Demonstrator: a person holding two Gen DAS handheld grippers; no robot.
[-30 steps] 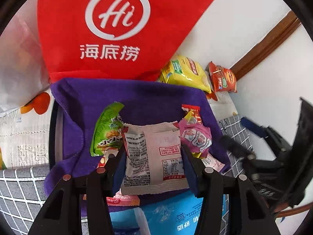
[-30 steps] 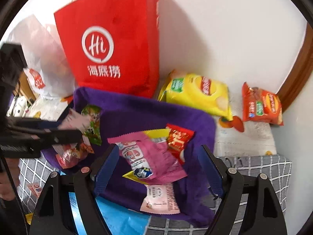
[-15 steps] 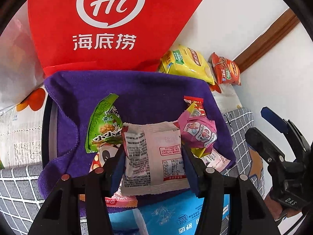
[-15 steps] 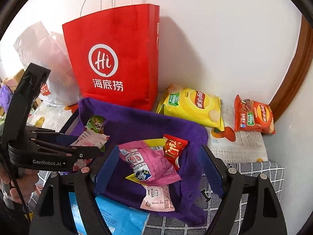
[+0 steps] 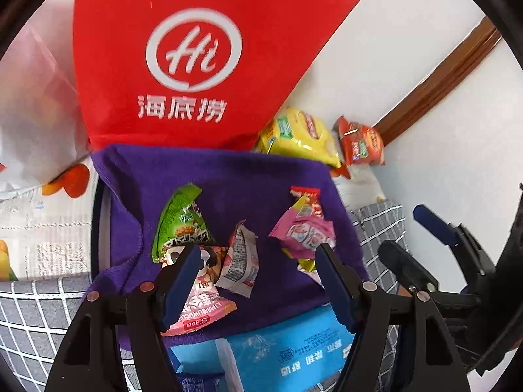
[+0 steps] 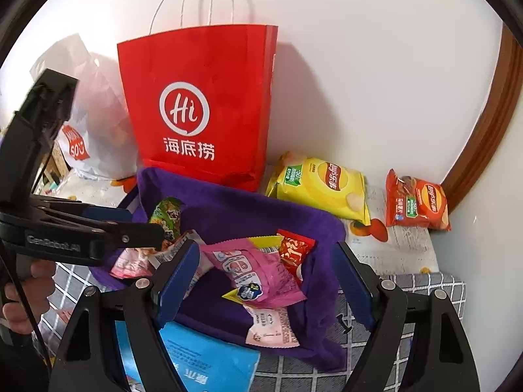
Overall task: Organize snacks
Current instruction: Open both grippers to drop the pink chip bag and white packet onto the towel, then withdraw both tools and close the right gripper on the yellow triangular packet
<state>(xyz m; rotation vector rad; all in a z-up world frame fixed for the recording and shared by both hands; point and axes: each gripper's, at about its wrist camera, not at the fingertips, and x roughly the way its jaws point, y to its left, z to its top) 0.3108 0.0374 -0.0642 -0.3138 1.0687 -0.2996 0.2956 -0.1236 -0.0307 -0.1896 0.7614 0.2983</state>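
Hovering over the purple cloth (image 5: 209, 176), left gripper (image 5: 255, 281) with jaws spread and holding nothing, white snack packet (image 5: 240, 261) lying on the cloth between its fingers, beside the green packet (image 5: 181, 220), right gripper (image 6: 264, 284) also released above the pink packet (image 6: 258, 274).

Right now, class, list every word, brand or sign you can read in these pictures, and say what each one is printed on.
"Hi" and "海底捞": tall red paper bag.
"Lay's": logo on the yellow crisp packet and on the small orange-red crisp packet.
"SOU": red label on the white plastic bag.
"GenRobot.AI": black left claw.
"LIMAIGUWUCUI": pink snack pouch.
Print on the silver-backed sachet and the blue pack is too small or blurred.
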